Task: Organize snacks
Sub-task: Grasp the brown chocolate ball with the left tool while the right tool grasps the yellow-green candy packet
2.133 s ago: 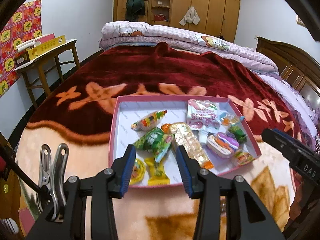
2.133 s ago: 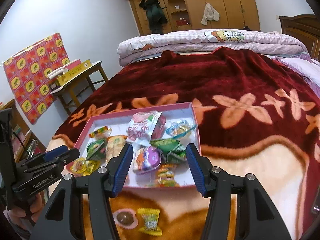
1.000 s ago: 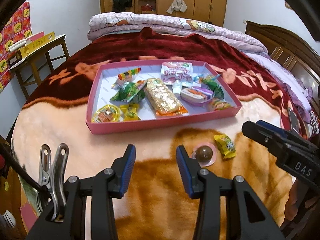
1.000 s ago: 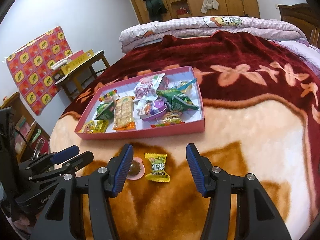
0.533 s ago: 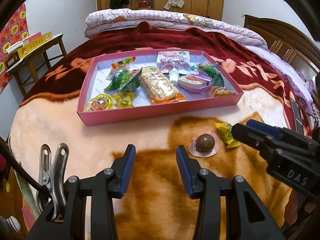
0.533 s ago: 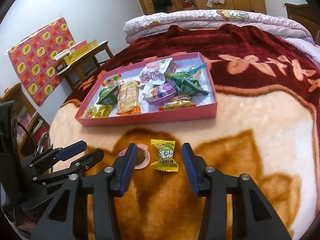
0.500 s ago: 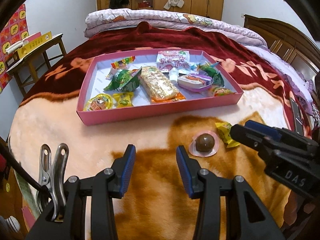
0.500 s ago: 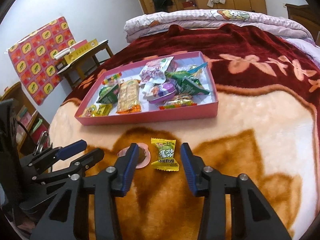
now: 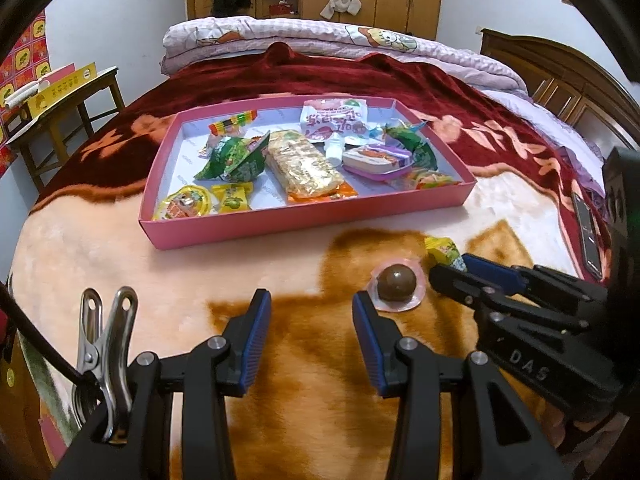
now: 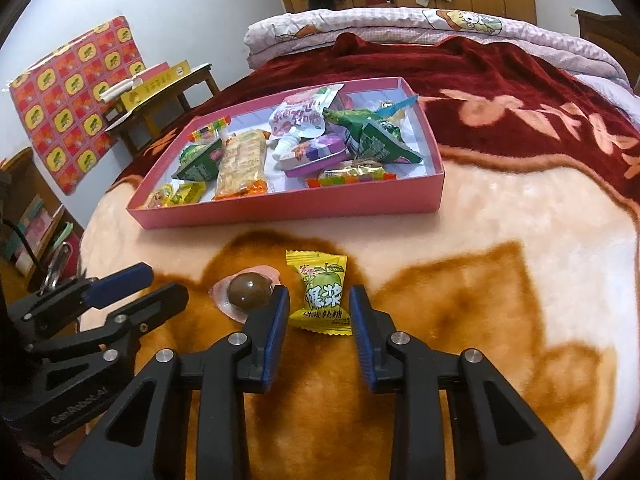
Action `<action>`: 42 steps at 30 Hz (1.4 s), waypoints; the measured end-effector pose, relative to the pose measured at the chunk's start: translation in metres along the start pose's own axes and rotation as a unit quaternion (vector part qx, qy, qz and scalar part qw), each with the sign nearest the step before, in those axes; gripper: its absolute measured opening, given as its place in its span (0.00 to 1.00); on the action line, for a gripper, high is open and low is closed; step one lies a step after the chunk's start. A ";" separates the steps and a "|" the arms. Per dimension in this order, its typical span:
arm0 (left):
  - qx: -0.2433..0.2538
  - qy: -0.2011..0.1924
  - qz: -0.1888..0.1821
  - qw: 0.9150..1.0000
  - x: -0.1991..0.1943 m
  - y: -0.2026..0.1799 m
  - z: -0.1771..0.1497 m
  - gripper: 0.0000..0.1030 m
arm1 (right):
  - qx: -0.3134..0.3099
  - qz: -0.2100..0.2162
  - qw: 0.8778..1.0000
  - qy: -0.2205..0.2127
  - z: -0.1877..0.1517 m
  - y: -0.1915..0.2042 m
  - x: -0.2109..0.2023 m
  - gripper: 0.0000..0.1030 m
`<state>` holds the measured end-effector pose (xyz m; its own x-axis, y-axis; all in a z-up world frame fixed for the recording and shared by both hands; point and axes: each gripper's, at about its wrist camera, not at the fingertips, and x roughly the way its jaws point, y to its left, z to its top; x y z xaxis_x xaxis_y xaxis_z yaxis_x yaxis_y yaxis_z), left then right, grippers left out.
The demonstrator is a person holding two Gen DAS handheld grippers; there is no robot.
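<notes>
A pink tray [image 9: 304,216] [image 10: 280,210] holding several wrapped snacks lies on the blanket. In front of it lie a yellow candy packet [image 10: 322,292] [image 9: 442,250] and a round brown sweet in a pink cup [image 10: 248,290] [image 9: 396,282]. My right gripper [image 10: 318,308] is open, low over the blanket, with its fingers on either side of the near end of the yellow packet. It also shows in the left wrist view [image 9: 452,270]. My left gripper [image 9: 310,312] is open and empty, just left of the brown sweet; it also shows in the right wrist view [image 10: 160,286].
The bed carries a plush orange, cream and dark red blanket [image 9: 280,280]. A folded quilt [image 9: 320,40] lies at the far end. A wooden side table [image 9: 56,104] with a yellow box stands left. A phone [image 9: 586,228] lies at the right edge.
Both grippers have pulled back from over the tray and come down toward the blanket. The right gripper has closed in around the yellow packet and narrowed a little.
</notes>
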<state>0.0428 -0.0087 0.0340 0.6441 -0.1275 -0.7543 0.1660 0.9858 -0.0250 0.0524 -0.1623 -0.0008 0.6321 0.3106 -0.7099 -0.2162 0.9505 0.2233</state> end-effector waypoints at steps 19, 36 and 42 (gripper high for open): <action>0.033 -0.002 -0.026 0.999 0.005 -0.031 0.006 0.43 | 0.047 -0.029 0.998 -0.014 0.000 -0.031 -0.014 0.27; 0.048 0.013 -0.025 0.998 0.037 -0.048 0.010 0.49 | 0.050 -0.014 0.998 -0.022 -0.007 -0.039 -0.010 0.27; 0.052 0.003 -0.023 0.998 0.036 -0.049 0.006 0.47 | 0.053 -0.010 0.998 -0.023 -0.007 -0.039 -0.011 0.27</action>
<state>0.0623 -0.0620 0.0121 0.6296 -0.1719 -0.7577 0.2729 0.9620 0.0084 0.0487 -0.2030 -0.0070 0.6700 0.2892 -0.6837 -0.1241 0.9517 0.2809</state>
